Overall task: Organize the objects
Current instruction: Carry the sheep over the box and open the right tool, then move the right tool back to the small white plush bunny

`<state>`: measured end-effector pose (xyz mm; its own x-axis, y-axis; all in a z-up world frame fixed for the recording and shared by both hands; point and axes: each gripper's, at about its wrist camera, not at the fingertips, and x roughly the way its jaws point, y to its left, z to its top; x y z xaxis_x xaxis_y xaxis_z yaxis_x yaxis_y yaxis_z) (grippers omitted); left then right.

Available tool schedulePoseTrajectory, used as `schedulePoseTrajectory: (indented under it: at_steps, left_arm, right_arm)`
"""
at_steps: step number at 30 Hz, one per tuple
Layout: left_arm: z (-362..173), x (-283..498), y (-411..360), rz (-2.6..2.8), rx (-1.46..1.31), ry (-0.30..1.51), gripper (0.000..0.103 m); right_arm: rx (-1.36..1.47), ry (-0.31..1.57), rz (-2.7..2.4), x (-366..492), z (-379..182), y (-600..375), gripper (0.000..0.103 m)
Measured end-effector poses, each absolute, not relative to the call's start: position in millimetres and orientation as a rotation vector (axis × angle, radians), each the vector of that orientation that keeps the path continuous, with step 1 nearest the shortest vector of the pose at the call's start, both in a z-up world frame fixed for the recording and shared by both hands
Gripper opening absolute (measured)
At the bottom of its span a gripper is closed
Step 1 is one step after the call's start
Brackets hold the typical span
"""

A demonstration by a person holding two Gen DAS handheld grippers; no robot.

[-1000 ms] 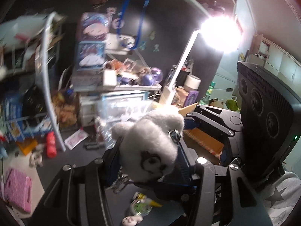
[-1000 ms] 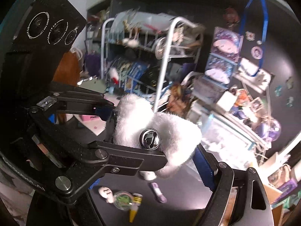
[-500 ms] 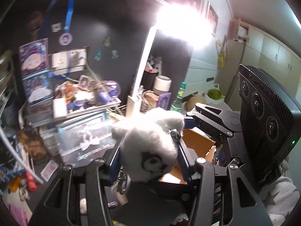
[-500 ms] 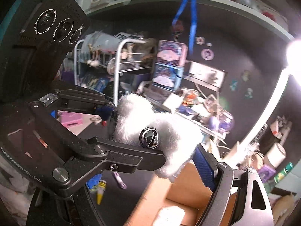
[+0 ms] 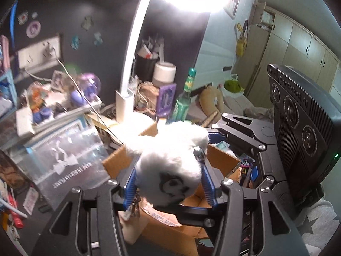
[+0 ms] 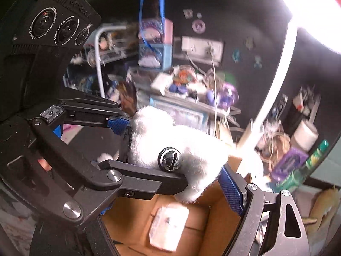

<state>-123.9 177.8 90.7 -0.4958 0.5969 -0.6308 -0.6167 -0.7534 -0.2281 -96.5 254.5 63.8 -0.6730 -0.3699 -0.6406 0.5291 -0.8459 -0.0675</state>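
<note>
Left tool (image 5: 168, 183), angled downward, grips a white plush toy (image 5: 168, 164) between its blue pads (image 5: 130, 183), which press into the fur on either side. Right tool (image 6: 177, 149), tilted down likewise, closes on the same toy from the other side: one blue pad (image 6: 231, 192) lies against the fur, the other is hidden behind the left tool's arms. A silver bell (image 6: 169, 159) sits on the toy. Both tools hold the toy in the air above an open cardboard box (image 6: 213, 219), in which a pale flat packet (image 6: 168, 226) lies. A white lamp (image 5: 130, 64) and a green bottle (image 5: 183, 100) stand behind the box on the crowded tabletop (image 5: 38, 207).
</note>
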Motion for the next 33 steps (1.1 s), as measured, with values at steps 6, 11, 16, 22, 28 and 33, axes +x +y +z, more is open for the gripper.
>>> schedulePoseTrajectory:
  at_steps: [6, 11, 16, 22, 28, 33]
  left_arm:
    - [64, -137, 190, 2.163, -0.998, -0.013, 0.049]
    - [52, -141, 200, 2.129, -1.027, -0.018, 0.05]
    - [46, -143, 203, 2.14, -1.044, 0.001, 0.064]
    - [43, -144, 201, 2.167, -1.055, 0.033, 0.072]
    - [45, -139, 199, 2.186, -1.043, 0.057, 0.075]
    - [51, -131, 193, 2.208, -1.013, 0.064, 0.077]
  right_arm:
    - [0.99, 0.377, -2.457, -102, 41, 264, 0.081]
    - [1.057, 0.448, -2.452, -105, 32, 267, 0.082]
    - [1.111, 0.528, -2.451, -108, 23, 267, 0.084]
    - [1.116, 0.582, -2.469, -107, 24, 269, 0.085]
    - [1.124, 0.589, -2.479, -103, 24, 271, 0.085]
    - [1.119, 0.576, -2.5, -99, 28, 273, 0.085]
